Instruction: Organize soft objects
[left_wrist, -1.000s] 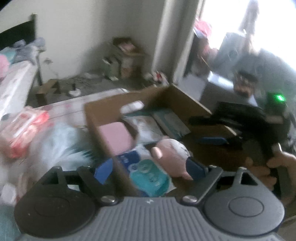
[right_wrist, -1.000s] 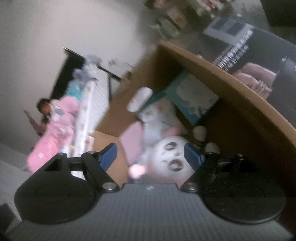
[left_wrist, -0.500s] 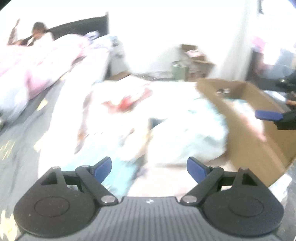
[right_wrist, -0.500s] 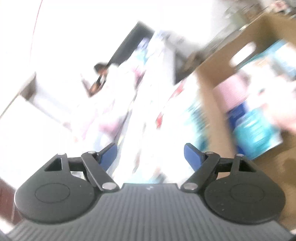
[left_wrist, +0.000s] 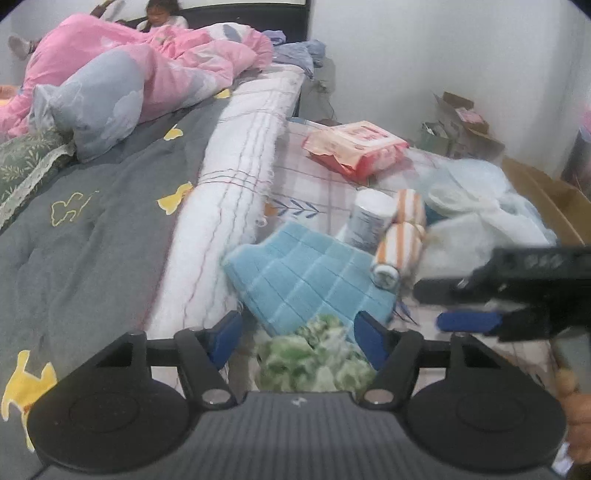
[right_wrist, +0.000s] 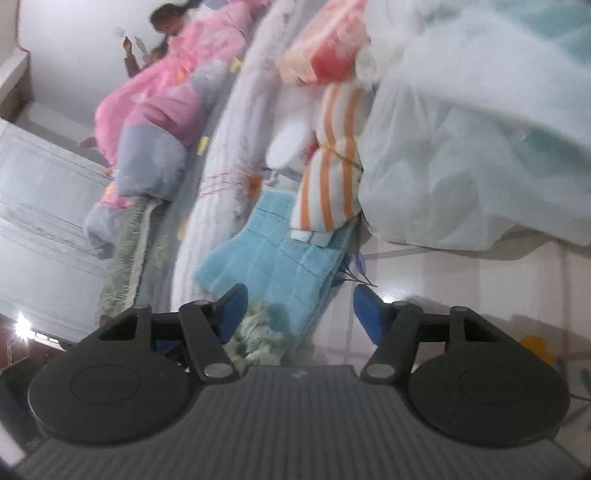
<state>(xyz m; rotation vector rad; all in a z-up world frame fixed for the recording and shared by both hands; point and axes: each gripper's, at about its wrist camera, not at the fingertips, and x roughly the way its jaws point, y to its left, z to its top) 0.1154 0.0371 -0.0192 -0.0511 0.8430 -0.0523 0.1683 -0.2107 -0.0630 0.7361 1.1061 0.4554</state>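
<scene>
Half-hidden green cloth (left_wrist: 314, 356) under blue mat (left_wrist: 310, 273)

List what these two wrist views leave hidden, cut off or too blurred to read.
- Green-and-white fabric bundle: left wrist view, its near part hidden behind the gripper body.
- Cardboard box: left wrist view, cut off by the right edge; contents unseen.
- Print on the red-and-pink pack: too small to read.
- White plastic bag: right wrist view, motion-blurred; contents unclear.
- Right gripper: left wrist view, blurred, partly cut off.

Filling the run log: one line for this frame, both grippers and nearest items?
left gripper: closing, over green cloth, no grip | right gripper: closing, empty, near blue mat | striped rolls: beside mat
</scene>
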